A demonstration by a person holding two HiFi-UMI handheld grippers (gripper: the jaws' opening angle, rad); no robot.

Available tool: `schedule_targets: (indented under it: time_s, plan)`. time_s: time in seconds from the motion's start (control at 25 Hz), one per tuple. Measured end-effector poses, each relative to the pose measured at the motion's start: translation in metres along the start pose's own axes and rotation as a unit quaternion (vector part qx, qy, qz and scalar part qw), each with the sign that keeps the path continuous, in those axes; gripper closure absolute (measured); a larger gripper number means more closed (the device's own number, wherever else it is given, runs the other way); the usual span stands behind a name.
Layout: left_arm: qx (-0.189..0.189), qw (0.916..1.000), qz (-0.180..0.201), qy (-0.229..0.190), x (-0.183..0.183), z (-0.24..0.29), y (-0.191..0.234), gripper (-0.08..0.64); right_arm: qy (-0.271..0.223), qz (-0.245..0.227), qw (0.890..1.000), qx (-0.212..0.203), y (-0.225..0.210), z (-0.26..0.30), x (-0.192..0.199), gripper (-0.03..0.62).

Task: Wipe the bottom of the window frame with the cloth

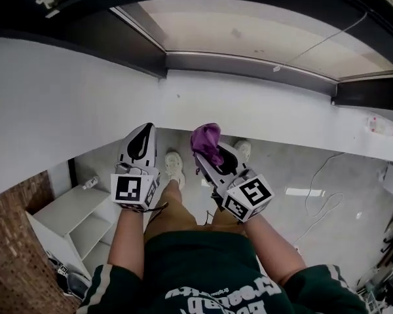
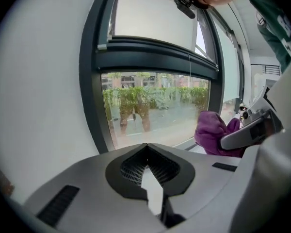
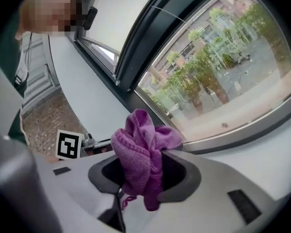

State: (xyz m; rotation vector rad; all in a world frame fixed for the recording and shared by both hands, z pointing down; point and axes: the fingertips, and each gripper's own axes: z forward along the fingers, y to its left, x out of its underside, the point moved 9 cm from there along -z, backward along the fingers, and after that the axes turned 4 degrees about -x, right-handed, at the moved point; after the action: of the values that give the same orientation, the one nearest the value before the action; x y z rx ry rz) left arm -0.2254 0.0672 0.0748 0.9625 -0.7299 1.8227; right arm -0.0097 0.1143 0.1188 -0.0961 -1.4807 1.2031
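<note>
- clamping a bunched purple cloth (image 1: 205, 140), the right gripper (image 1: 209, 153) sits mid-frame, below the dark window frame (image 1: 249, 65).
- left gripper (image 1: 143, 136) beside it, jaws pressed together on nothing.

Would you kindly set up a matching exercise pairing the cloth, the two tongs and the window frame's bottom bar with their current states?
Things:
1. purple terry cloth
2. left tongs
3. right tongs
4. dark grey bottom bar of the window frame

States:
A. shut, nothing between them
B. untouched, apart from both tongs
C. bunched up, sticking out of a grip
D. clamped on fabric

Pairs: 1-C, 2-A, 3-D, 4-B.
</note>
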Motion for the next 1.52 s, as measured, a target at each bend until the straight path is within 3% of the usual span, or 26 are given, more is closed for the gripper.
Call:
schedule_targets:
  time_s: [0.12,0.32,0.52,0.64,0.76,0.96,1.16,1.32,1.52]
  plan:
    - [0.017,0.9998,0.013,0.005,0.045,0.008,0.017,0.554,0.008,0.001,1.0,0.026,-0.001,0.042,0.044,0.424]
    - [0.059,0.9979,0.02,0.017,0.133,0.007,0.045,0.554,0.042,-0.041,0.995,0.081,-0.014,0.112,0.125,0.423]
    - [0.111,0.9936,-0.014,0.014,0.207,0.019,0.053,0.554,0.077,-0.035,0.992,0.092,-0.051,0.155,0.196,0.423]
    - [0.108,0.9934,-0.029,0.024,0.242,0.033,0.063,0.554,0.093,-0.034,0.991,0.09,-0.067,0.183,0.233,0.423]
    - [0.081,0.9948,-0.056,0.023,0.26,0.044,0.074,0.554,0.108,-0.036,0.991,0.076,-0.084,0.21,0.26,0.423]
    - [0.063,0.9969,-0.036,0.033,0.285,0.04,0.088,0.554,0.104,-0.009,0.991,0.087,-0.105,0.251,0.283,0.423]
    - [0.044,0.9966,-0.05,0.048,0.314,0.048,0.1,0.554,0.125,-0.014,0.988,0.093,-0.126,0.276,0.3,0.424]
    - [0.042,0.9968,-0.051,0.045,0.316,0.051,0.096,0.554,0.158,-0.044,0.982,0.093,-0.123,0.28,0.309,0.425]
    - [0.051,0.9972,-0.034,0.042,0.31,0.055,0.087,0.554,0.164,-0.053,0.977,0.124,-0.129,0.269,0.305,0.425]
